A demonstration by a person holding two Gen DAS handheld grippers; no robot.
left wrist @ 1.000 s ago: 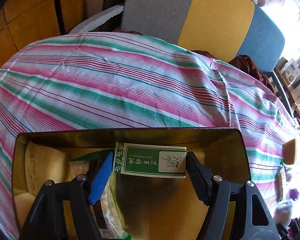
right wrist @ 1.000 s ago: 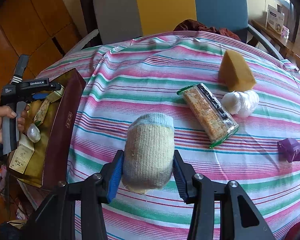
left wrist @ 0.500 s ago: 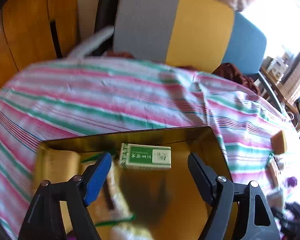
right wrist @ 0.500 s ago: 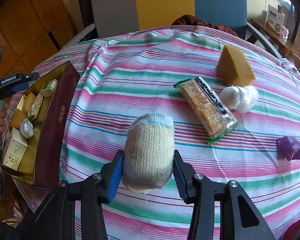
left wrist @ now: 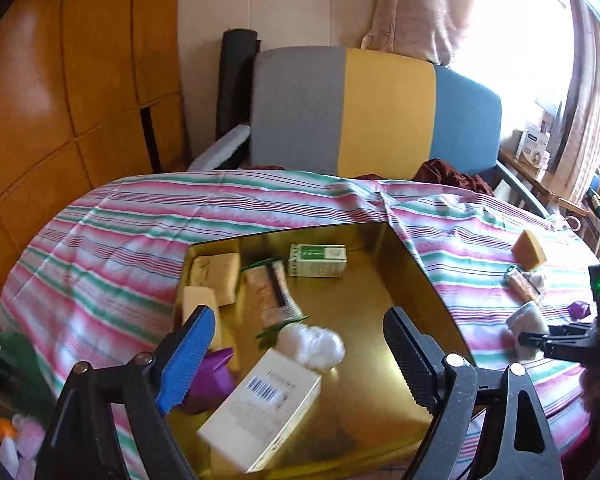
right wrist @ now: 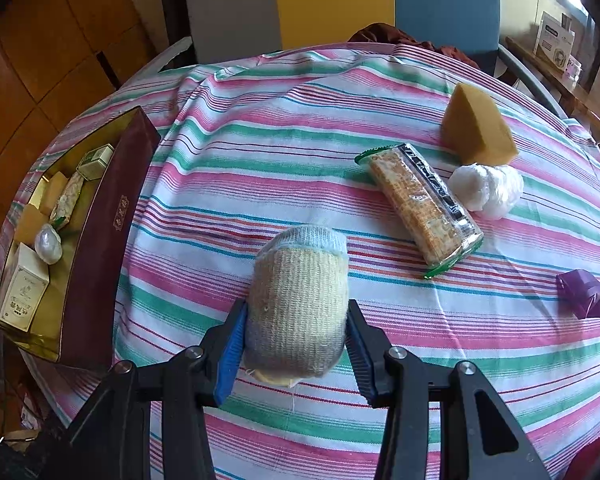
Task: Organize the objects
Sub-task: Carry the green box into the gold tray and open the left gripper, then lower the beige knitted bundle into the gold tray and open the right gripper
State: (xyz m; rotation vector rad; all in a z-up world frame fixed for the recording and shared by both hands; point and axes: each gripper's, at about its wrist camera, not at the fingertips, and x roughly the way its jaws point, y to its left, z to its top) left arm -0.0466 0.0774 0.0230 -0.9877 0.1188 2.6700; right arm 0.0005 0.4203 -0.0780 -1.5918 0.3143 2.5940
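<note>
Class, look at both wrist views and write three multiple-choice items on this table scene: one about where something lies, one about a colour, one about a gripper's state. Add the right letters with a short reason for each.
1. Where is the green and white box?
A. Inside the gold-lined box
B. On the striped cloth beside the cracker pack
C. Between the left gripper's jaws

2. What colour is the small folded paper shape on the cloth at the far right of the right wrist view?
A. Orange
B. Purple
C. Green

3. What is the right gripper doing?
A. Standing open over bare cloth
B. Closed on the knitted sock roll
C. Closed on the cracker pack

Answers:
1 A: it lies near the far wall of the gold-lined box.
2 B: it is plainly purple.
3 B: both pads press on the knitted sock roll, while the cracker pack lies apart on the cloth.
</note>
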